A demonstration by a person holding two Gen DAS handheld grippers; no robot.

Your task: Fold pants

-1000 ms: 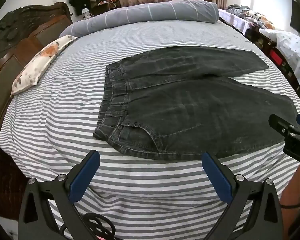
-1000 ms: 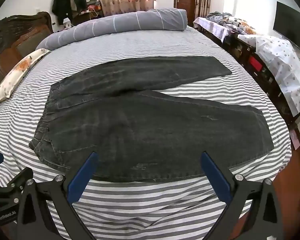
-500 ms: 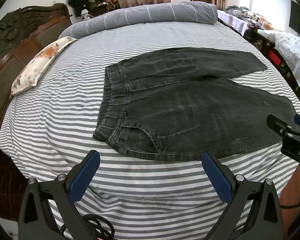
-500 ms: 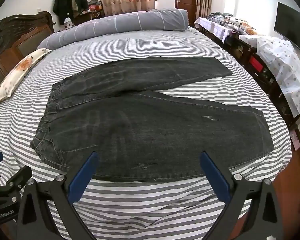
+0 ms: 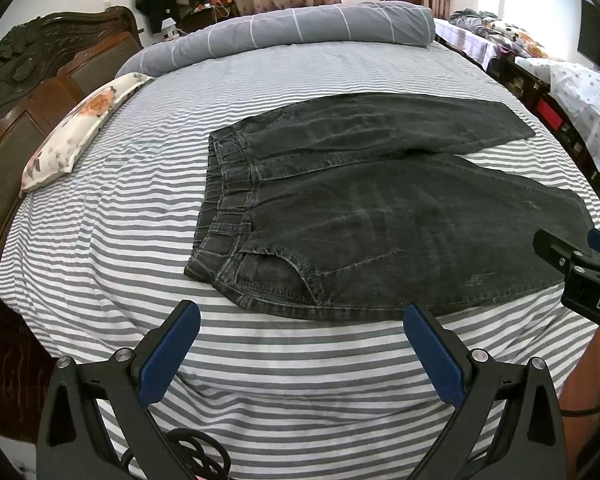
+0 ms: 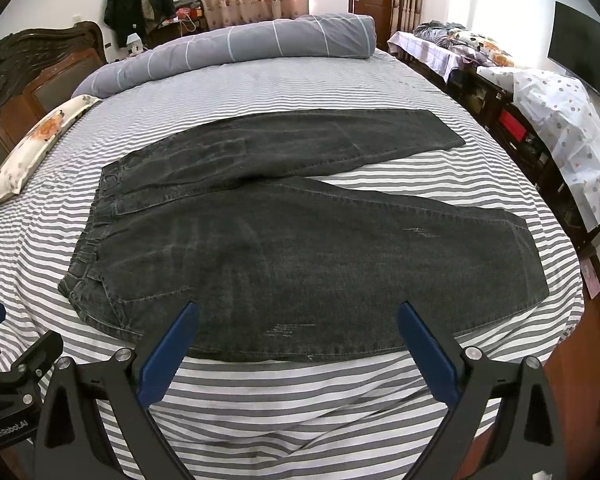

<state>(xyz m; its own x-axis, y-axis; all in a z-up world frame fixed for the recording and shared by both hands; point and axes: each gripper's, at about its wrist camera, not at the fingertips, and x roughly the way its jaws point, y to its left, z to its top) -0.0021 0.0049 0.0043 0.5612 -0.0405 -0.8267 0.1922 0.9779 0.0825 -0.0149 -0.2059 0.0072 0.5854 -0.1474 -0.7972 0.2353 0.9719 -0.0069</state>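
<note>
Dark grey jeans (image 5: 364,216) lie flat on the striped bed, waistband to the left, both legs spread out to the right; they also show in the right wrist view (image 6: 300,236). My left gripper (image 5: 300,344) is open and empty, hovering just in front of the waistband's near corner. My right gripper (image 6: 296,344) is open and empty, hovering over the near edge of the front leg. Each gripper shows at the edge of the other's view: the right gripper (image 5: 580,268) and the left gripper (image 6: 16,384).
The grey-and-white striped sheet (image 5: 100,260) covers the bed. A rolled grey duvet (image 5: 292,36) lies at the far side. A floral pillow (image 5: 76,136) rests against the wooden headboard (image 5: 24,92) at left. Cluttered furniture (image 6: 540,128) stands at right.
Both grippers have moved slightly forward and closer to the jeans' near edge. The jeans have not moved.
</note>
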